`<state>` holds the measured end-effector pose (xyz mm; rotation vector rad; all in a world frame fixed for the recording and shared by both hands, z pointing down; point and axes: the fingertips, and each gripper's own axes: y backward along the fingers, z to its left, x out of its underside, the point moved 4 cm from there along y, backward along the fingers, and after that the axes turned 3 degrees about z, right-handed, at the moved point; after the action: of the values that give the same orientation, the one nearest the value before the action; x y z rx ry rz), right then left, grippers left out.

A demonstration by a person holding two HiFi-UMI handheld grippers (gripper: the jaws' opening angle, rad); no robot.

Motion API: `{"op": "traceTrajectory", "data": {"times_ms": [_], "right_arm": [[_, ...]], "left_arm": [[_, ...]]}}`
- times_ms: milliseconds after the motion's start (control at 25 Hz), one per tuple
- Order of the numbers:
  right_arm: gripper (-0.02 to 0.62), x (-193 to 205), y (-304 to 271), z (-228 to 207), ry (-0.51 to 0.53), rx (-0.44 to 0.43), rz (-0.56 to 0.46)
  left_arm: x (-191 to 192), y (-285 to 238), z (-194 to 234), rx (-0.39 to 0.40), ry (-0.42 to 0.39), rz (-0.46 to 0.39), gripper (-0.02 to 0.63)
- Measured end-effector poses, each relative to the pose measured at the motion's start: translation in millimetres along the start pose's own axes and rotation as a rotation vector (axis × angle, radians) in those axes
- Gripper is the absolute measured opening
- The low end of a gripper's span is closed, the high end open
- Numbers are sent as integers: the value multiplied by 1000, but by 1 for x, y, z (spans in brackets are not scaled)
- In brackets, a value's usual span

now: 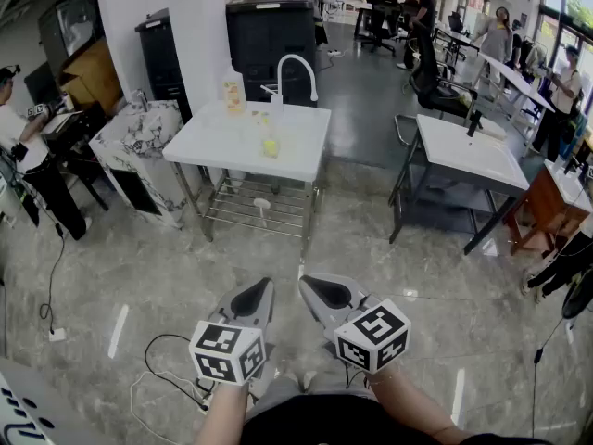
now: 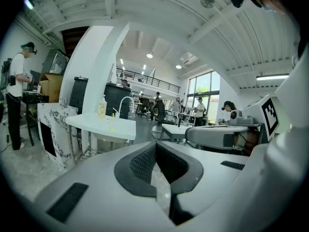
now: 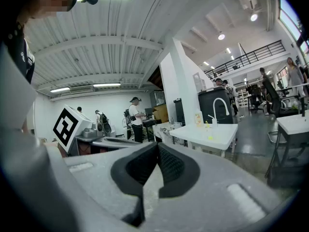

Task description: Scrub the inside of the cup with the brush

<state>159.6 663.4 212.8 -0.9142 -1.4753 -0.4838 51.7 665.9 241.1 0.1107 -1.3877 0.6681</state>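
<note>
the left gripper (image 1: 260,290) and right gripper (image 1: 309,287) are both closed and empty, held side by side above the floor (image 1: 139,267). the white sink table (image 1: 211,143) stands well ahead.

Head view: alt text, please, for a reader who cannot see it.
The left claw and right claw, both shut and empty, point over a marble floor toward a white sink table. On it are a faucet, a bottle and a small yellow object.

White sink table (image 1: 213,146) stands ahead; marble-patterned counter (image 1: 139,137) just left of it, white rectangular desk (image 1: 463,151) right.
</note>
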Motion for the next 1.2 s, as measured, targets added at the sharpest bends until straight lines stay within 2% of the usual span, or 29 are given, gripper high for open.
{"op": "traceTrajectory", "data": {"times_ms": [480,680,1000,1200], "right_arm": [[-2,8,0,-13,-7,-1,-3],[-2,6,4,-30,-49,36,-43],[-2,28,12,-38,-55,-36,9],[-2,29,17,-54,-65,-16,11]], "left_arm": [[2,-17,-5,11,24,-14,18],[4,-29,-6,17,29,-3,18],[18,-48,-25,50,23,31,17],[21,-55,-32,46,17,49,18]]}}
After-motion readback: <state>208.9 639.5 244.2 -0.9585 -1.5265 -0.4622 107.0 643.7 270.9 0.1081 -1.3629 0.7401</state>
